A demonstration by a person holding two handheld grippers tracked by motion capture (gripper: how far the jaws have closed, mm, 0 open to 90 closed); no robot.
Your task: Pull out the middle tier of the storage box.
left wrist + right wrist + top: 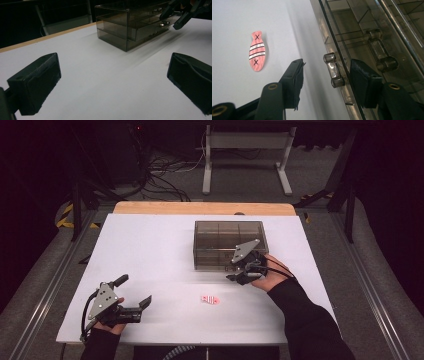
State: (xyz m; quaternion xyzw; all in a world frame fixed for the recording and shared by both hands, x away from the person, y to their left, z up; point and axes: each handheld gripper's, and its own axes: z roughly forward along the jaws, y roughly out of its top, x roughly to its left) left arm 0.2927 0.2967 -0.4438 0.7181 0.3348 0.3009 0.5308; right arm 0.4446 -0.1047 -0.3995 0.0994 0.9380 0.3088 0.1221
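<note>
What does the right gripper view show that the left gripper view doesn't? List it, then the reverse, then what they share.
Right gripper view's own: a pink fish-shaped piece lying flat, and a close look at a drawer handle standing between the fingers of the right gripper, which do not press on it.
Left gripper view's own: the left gripper with fingers spread wide over bare table, and the wooden edge at the far side.
Shared: the smoky clear drawer box, the white tabletop, and the right gripper at the box's front.

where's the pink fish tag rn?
High view: the fish tag lies flat on the white table, near the front edge, in front of the drawer box, between both grippers.
</note>
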